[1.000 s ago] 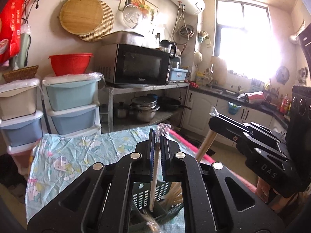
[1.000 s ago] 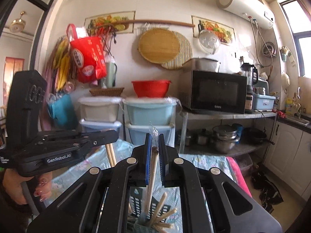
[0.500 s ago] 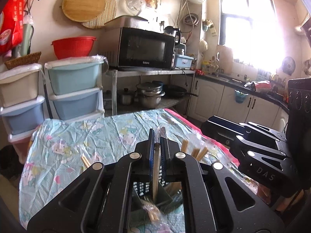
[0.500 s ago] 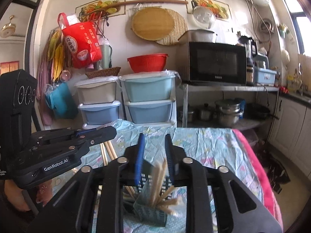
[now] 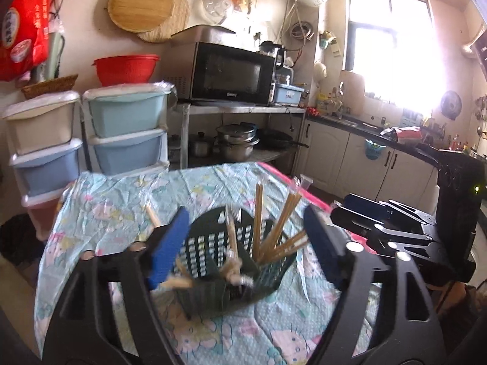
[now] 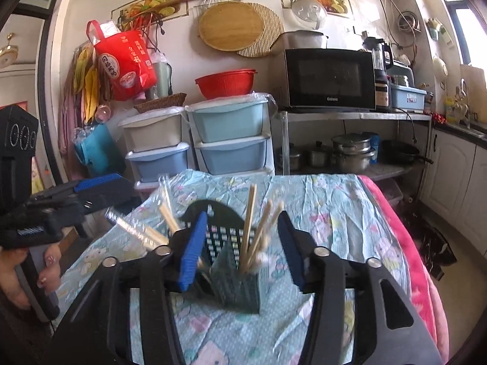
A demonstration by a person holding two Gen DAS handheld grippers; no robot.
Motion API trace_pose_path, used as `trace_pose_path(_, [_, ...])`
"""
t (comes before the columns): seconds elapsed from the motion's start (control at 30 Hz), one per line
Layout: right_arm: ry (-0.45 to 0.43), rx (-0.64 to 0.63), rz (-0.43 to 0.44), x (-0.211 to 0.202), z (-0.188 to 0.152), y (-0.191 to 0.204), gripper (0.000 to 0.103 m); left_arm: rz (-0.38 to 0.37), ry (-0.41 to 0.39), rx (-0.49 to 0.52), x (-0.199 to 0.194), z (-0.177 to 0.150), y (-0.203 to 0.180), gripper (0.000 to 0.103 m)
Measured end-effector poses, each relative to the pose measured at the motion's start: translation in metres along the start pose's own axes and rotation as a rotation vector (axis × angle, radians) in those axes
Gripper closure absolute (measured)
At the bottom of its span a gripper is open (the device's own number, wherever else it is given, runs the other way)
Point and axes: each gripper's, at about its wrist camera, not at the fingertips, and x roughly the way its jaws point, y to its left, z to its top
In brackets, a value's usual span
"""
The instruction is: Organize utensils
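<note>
A dark green slotted utensil holder [image 5: 213,245] stands on the patterned tablecloth [image 5: 121,200]; it also shows in the right wrist view [image 6: 234,276]. Several wooden chopsticks [image 5: 275,231] stand in it, also seen in the right wrist view [image 6: 252,231]. My left gripper [image 5: 246,240] is open and empty, its blue pads on either side of the holder. My right gripper [image 6: 242,243] is open and empty just above the holder. The right gripper shows at the right of the left view [image 5: 392,231]; the left gripper shows at the left of the right view [image 6: 70,200]. Wrapped chopsticks [image 6: 137,231] lie on the cloth to the left.
Stacked plastic drawers [image 6: 228,133] stand behind the table. A metal rack with a microwave [image 6: 328,79] and pots [image 6: 350,152] is at the back right. A pink blanket [image 6: 411,258] runs along the table's right edge. Kitchen cabinets [image 5: 350,158] stand under the window.
Both grippers have opened and let go of their chopsticks, which now stand in the holder. Both views have tilted down toward the table.
</note>
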Motion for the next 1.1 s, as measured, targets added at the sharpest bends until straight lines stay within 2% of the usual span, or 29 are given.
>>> trace_pose_path(0.07, [0.012,0.002,0.002,-0.005,-0.01,0.001,0.044,0.021,0.012,-0.015,-0.007,-0.008,0.0,0.011])
trace_pose_path(0.2, [0.041,-0.008,-0.019,-0.013,-0.032,0.003,0.033,0.055,0.061,-0.02,-0.012,-0.03,0.004,0.01])
trace_pose_path(0.47, [0.076,-0.004,-0.041,-0.018,-0.062,0.009,0.017,0.122,0.17,-0.07,0.002,-0.082,0.017,0.01])
trace_pose_path(0.7, [0.065,-0.027,-0.056,-0.019,-0.089,0.022,0.01,0.206,0.156,-0.104,0.006,-0.109,0.021,0.01])
trace_pose_path(0.8, [0.018,-0.047,-0.079,-0.023,-0.097,0.028,0.007,0.228,0.117,-0.111,0.001,-0.118,0.021,0.01])
trace_pose_path(0.97, [-0.077,-0.081,-0.174,-0.03,-0.109,0.034,0.006,0.25,0.053,-0.121,-0.008,-0.13,0.016,0.01])
trace_pose_path(1.1, [-0.125,-0.115,-0.196,-0.036,-0.115,0.038,0.006,0.256,0.014,-0.103,-0.013,-0.137,0.009,0.01])
